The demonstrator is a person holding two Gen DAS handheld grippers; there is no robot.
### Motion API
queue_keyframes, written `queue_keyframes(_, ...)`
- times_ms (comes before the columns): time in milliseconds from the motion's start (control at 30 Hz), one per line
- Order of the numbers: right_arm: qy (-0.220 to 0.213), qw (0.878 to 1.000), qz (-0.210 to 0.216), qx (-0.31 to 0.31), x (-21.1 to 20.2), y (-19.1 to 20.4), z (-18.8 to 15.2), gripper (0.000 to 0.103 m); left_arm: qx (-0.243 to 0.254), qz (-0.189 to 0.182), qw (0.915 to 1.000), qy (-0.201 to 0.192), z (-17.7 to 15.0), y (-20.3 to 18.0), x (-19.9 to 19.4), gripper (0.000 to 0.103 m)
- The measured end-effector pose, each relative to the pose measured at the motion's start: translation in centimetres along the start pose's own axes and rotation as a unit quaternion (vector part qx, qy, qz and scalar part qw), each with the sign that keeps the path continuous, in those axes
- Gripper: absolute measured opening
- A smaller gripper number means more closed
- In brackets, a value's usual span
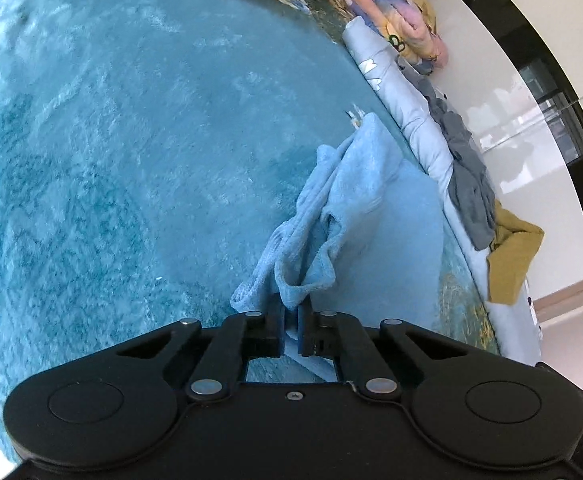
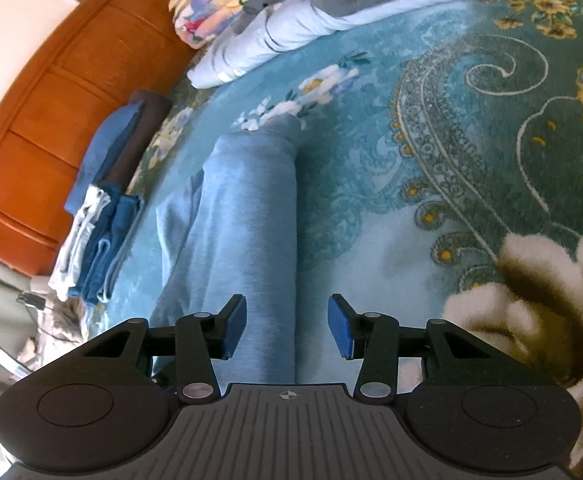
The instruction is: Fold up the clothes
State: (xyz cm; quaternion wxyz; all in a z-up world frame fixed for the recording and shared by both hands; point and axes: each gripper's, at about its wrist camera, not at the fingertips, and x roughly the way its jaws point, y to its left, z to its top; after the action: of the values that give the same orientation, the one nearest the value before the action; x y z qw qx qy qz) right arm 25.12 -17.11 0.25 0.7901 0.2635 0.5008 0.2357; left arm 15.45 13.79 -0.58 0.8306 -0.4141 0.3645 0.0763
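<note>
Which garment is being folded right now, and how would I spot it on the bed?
Start from the teal floral blanket covering the bed. On it, in front of the wooden headboard, lies one long pale-blue garment, with the left gripper shut on its bunched edge. Unlike the folded stack by the headboard and the grey clothes heaped at the far edge, it lies alone and spread out.

Light blue fleece garment [image 2: 247, 216] lies on the teal floral bed blanket [image 2: 431, 152]; folded clothes stack [image 2: 99, 240] left of it, wooden headboard [image 2: 51, 100] behind.
</note>
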Motion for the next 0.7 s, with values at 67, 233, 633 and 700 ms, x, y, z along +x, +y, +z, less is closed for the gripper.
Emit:
queue_keyframes(67, 0.002, 1.0, -0.001, -0.001, 0.1, 0.0, 0.0, 0.042, 0.021, -0.01, 0.9997, 0.002, 0.3, -0.5, -0.4, 0.005)
queue_keyframes(233, 0.004, 1.0, 0.014, -0.006, 0.5, 0.1, -0.2, 0.045, 0.071, -0.044, 0.9964, -0.011, 2.6, -1.9, -2.3, 0.019)
queue_keyframes(633, 0.029, 0.999, 0.034, 0.009, 2.6, 0.0, -1.6, 0.05, 0.206, -0.05, 0.977, 0.027, 10.8, -5.6, 5.2, 0.059)
queue_keyframes(700, 0.036, 0.998, 0.043, 0.015, 2.9, -0.3, -1.8, 0.05, 0.213, -0.036, 0.9755, 0.04, 11.8, -5.5, 7.4, 0.059)
